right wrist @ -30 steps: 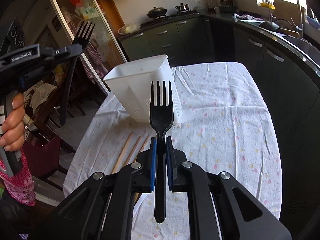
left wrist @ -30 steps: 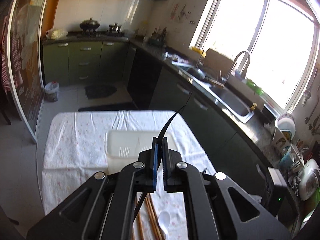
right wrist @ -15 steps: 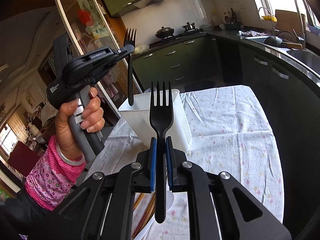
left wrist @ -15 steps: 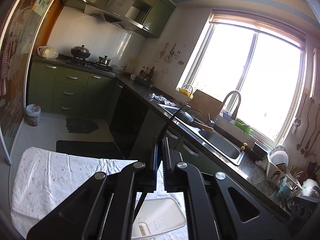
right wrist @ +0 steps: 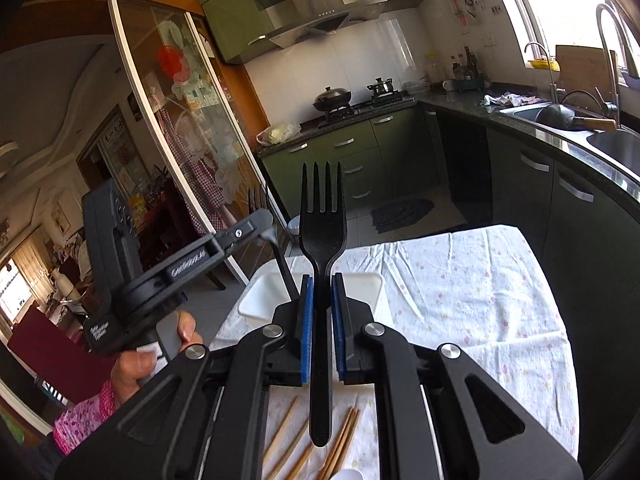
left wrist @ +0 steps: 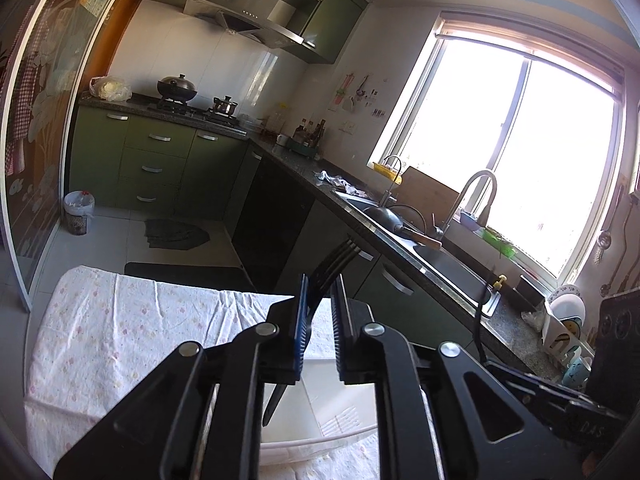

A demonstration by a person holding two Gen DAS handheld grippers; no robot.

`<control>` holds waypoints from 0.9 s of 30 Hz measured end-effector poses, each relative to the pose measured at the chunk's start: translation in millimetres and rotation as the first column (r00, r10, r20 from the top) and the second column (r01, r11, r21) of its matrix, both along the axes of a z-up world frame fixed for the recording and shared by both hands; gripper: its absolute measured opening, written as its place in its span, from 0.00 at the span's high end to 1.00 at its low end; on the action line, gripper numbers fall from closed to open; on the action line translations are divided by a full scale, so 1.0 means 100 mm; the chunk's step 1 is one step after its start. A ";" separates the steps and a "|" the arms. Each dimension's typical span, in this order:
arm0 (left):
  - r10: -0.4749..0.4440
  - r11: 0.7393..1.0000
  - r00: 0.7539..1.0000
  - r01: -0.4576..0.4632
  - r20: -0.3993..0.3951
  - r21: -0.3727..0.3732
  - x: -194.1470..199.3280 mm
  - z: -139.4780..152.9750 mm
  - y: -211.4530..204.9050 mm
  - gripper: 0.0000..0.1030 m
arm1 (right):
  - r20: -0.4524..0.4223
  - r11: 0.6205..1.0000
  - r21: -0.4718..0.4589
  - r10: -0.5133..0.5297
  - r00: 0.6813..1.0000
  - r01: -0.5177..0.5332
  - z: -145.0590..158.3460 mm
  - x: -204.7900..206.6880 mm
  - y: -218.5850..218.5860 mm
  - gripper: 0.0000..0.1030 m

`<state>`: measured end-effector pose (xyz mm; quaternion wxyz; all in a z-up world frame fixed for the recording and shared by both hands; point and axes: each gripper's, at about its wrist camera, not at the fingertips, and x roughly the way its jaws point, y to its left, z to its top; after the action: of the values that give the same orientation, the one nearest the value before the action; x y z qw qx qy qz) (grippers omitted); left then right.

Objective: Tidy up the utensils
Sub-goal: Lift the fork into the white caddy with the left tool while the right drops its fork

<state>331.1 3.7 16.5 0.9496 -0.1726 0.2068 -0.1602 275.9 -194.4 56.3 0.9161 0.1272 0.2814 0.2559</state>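
My left gripper (left wrist: 319, 288) has its jaws parted. A black fork (left wrist: 320, 288) leans against the left pad, tines up, its handle tip down in the white utensil holder (left wrist: 344, 416) below. In the right wrist view the left gripper (right wrist: 262, 222) is over the holder (right wrist: 256, 300) with that fork (right wrist: 282, 268) hanging down into it. My right gripper (right wrist: 321, 292) is shut on a second black fork (right wrist: 322, 232), upright with tines up, a little in front of the holder.
Several wooden chopsticks (right wrist: 288, 440) and a white spoon (right wrist: 348, 474) lie on the flowered tablecloth (right wrist: 460, 300) near me. Green kitchen cabinets (right wrist: 360, 152) and a counter with a sink (left wrist: 440, 260) run behind and to the right.
My left gripper has come down over the holder and opened its jaws, so its fork stands loose with the handle in the holder. The right gripper keeps its fork.
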 end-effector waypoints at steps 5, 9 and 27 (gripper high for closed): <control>-0.011 1.000 1.000 0.012 -0.011 0.029 -0.09 -0.01 0.01 0.77 | 0.066 0.998 0.017 -0.060 0.996 0.059 0.14 0.37 0.18 0.90; -0.013 1.000 1.000 0.013 -0.027 0.021 -0.17 -0.02 0.08 0.77 | 0.123 0.992 0.019 -0.122 0.985 0.121 0.19 0.61 0.30 0.90; -0.046 0.998 0.995 0.049 -0.091 0.033 -0.57 -0.06 0.09 0.72 | 0.126 0.987 -0.083 -0.126 0.984 0.137 -0.49 0.43 0.34 0.89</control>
<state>274.3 13.0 10.1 0.9382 -0.1577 0.2563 -0.1710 319.3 -160.8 7.1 0.9512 0.0879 0.2280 0.1886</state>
